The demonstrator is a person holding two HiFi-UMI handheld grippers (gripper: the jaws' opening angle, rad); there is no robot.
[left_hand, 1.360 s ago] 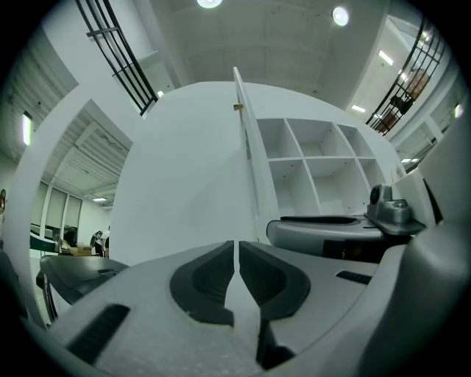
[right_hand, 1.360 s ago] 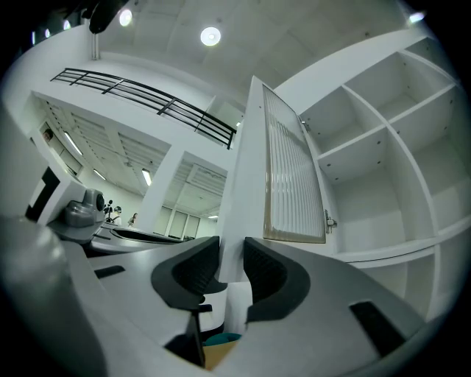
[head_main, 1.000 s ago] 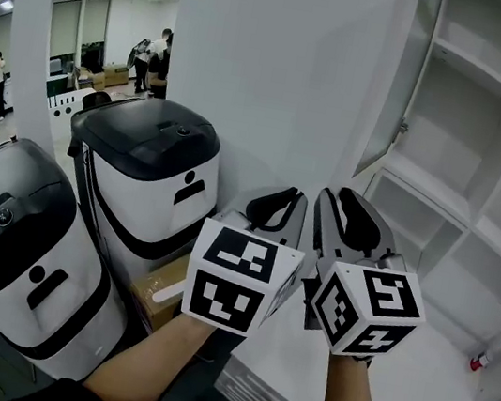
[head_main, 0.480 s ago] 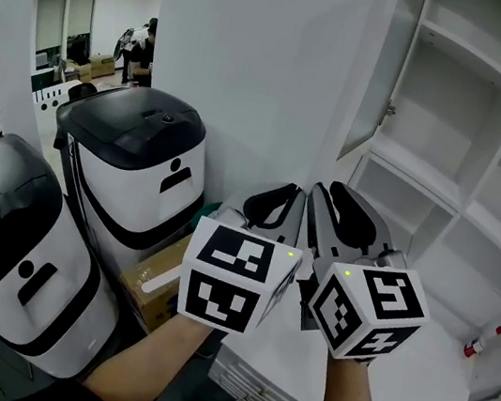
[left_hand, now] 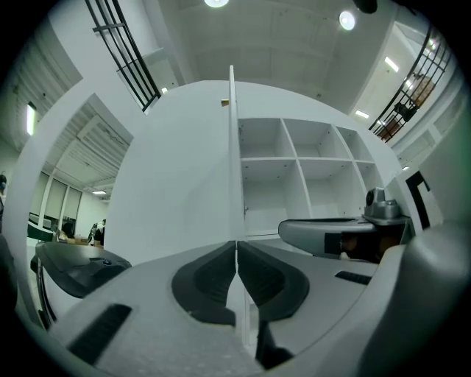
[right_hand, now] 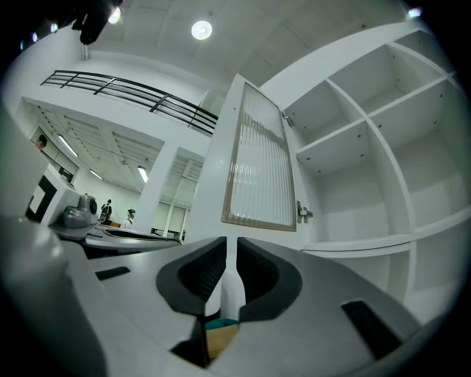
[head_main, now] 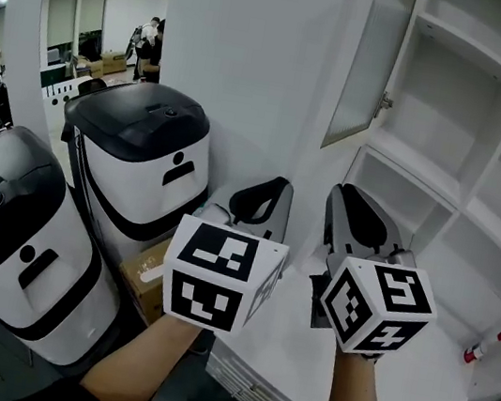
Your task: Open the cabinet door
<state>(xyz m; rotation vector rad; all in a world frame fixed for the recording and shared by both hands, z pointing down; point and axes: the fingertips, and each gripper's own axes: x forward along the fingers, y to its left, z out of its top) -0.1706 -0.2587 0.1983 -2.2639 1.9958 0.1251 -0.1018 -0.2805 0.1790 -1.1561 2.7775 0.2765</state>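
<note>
No readable words, brands or numbers anywhere. Closest to signs: black-and-white square code patterns on the cube faces of the left tongs point(head_main: 278, 185) and the right tongs point(head_main: 344, 193), without letters or digits. Also a black dot-and-bar pictogram on the white front of the far machine point(head_main: 144, 182) at left and of the near machine point(head_main: 38, 278). Small round emblem on each black lid, too small to read.

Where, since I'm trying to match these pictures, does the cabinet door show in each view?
Head view: door top centre, swung open.
Left gripper view: door edge-on, a thin vertical line at centre.
Right gripper view: door centre, ribbed panel facing the camera.
Shared landmark: shelves just right of the door in all three.
</note>
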